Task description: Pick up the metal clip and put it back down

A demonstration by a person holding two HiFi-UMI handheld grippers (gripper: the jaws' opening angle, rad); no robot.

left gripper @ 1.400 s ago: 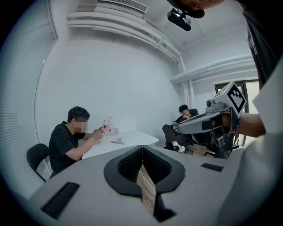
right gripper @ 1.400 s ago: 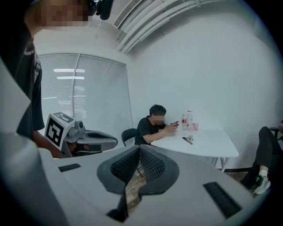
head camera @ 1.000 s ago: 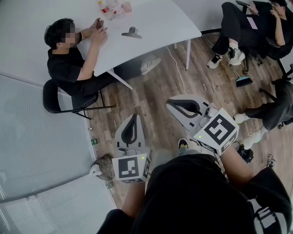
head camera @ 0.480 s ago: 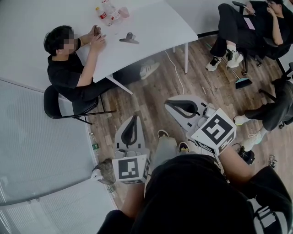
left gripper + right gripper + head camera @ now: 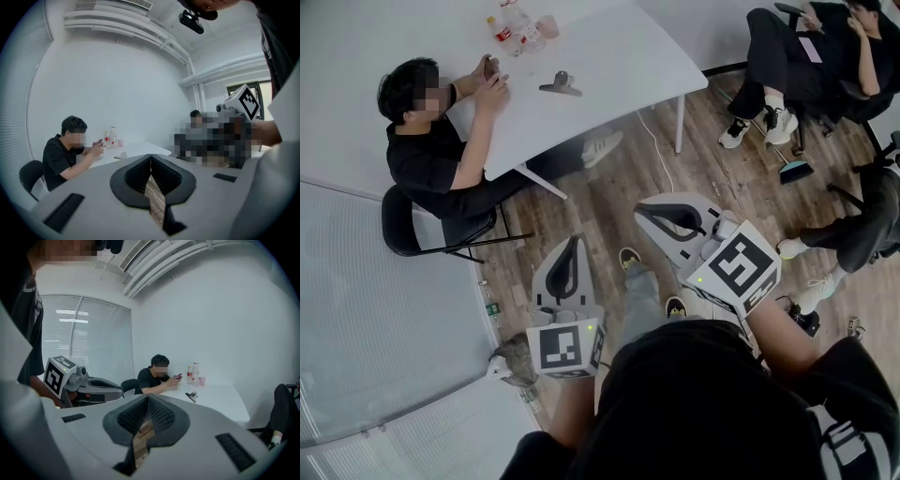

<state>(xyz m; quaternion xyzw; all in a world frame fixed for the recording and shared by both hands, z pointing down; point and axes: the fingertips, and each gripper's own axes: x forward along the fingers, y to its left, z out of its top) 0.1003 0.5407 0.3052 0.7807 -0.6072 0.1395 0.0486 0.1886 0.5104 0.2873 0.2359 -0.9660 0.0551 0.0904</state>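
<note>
The metal clip (image 5: 560, 85) lies on the white table (image 5: 619, 56) at the top of the head view, far ahead of both grippers. It shows small in the left gripper view (image 5: 123, 155) and in the right gripper view (image 5: 191, 395). My left gripper (image 5: 574, 239) is held over the wooden floor, its jaws shut with nothing between them (image 5: 151, 157). My right gripper (image 5: 645, 211) is beside it, a little further forward, also shut and empty (image 5: 148, 399). Both point towards the table.
A person (image 5: 422, 131) sits at the table's left edge on a folding chair (image 5: 412, 220), holding a phone. Bottles and a pink cup (image 5: 525, 28) stand at the table's far side. More seated people (image 5: 806, 47) are at the right. A cable (image 5: 661, 150) runs across the floor.
The table and clip have come slightly nearer in the head view as I stepped forward. Both grippers have travelled forward with me and stayed shut.
</note>
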